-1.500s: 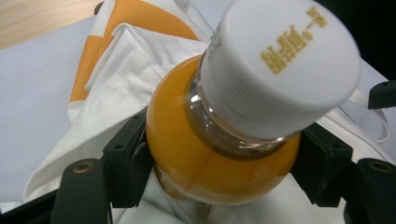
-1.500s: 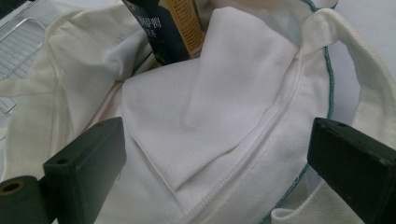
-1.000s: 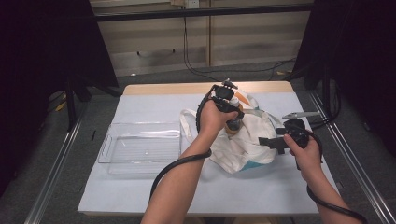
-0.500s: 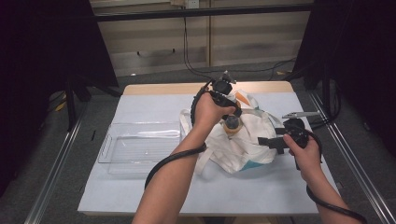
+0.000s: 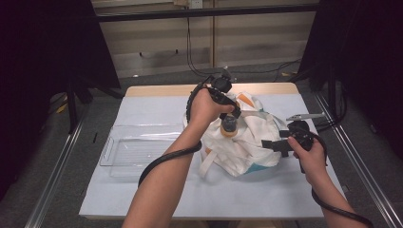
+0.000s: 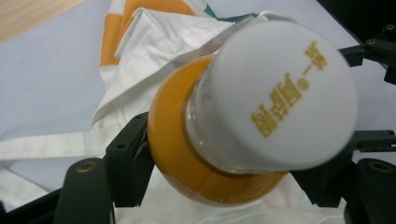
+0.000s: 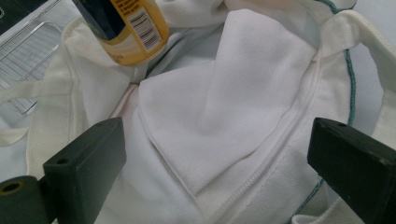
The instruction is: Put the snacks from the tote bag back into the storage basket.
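Above the bag (image 5: 247, 137), bottle (image 5: 229, 126) stands cap-up.

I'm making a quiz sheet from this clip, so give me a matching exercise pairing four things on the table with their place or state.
Things:
1. orange juice bottle
2. white cloth bag
3. clear plastic tray
4. right gripper

Places or states:
A. empty, on the left of the table
B. held between the left gripper's fingers
C. open, at the bag's right edge
D. crumpled in the middle of the table

Pairs: 1-B, 2-D, 3-A, 4-C
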`<state>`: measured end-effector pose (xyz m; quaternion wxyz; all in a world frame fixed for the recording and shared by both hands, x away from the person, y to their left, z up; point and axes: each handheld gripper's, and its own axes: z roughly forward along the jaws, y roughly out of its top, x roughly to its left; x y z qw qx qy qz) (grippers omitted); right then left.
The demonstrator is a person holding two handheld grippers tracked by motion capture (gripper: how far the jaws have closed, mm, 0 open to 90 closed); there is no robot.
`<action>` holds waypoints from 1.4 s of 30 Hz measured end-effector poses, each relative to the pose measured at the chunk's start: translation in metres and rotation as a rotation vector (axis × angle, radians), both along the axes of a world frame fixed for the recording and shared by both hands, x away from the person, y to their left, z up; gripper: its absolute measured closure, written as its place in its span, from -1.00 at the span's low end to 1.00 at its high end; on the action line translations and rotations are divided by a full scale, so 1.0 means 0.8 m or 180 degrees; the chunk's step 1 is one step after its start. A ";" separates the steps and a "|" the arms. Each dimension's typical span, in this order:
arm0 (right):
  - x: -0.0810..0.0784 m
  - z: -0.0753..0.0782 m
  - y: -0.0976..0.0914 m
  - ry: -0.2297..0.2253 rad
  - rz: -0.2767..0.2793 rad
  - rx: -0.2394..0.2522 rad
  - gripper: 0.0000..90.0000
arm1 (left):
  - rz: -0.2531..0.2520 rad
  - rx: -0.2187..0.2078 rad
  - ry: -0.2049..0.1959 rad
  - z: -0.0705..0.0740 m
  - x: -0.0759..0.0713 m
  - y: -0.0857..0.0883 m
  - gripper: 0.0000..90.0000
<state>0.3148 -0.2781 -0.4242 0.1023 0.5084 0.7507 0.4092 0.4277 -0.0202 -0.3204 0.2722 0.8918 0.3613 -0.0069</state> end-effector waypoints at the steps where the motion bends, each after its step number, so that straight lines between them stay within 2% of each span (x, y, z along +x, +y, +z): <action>1: 0.000 0.000 0.000 -0.0001 -0.0003 -0.0004 -0.90 | 0.0035 -0.0023 -0.0001 -0.001 0.000 0.001 -0.33; 10: 0.000 0.001 0.000 0.0008 -0.0013 0.0029 -0.90 | -0.0006 0.0025 0.0054 0.007 0.002 0.021 -0.33; 12: 0.000 0.001 0.001 0.0010 -0.0010 0.0033 -0.90 | 0.0030 0.0021 0.0053 0.008 0.001 0.024 -0.33; 16: 0.000 0.002 0.001 0.0006 -0.0011 0.0034 -0.90 | 0.0006 0.0085 0.0078 0.012 0.001 0.031 -0.33; 30: 0.000 0.002 0.002 -0.0003 -0.0004 0.0019 -0.90 | 0.0011 0.0101 0.0120 0.023 -0.002 0.044 -0.33; 37: 0.000 0.003 0.002 -0.0006 -0.0009 0.0027 -0.90 | -0.0007 0.0163 0.0152 0.029 -0.002 0.052 -0.33; 38: 0.000 0.004 0.002 -0.0009 -0.0010 0.0028 -0.90 | 0.0027 0.0138 0.0148 0.029 -0.003 0.053 -0.33; 39: 0.000 0.004 0.002 -0.0008 -0.0009 0.0028 -0.90 | -0.0017 0.0169 0.0168 0.030 -0.002 0.055 -0.33; 42: 0.000 0.003 0.003 -0.0008 -0.0004 0.0019 -0.90 | -0.0001 0.0148 0.0182 0.032 -0.002 0.058 -0.33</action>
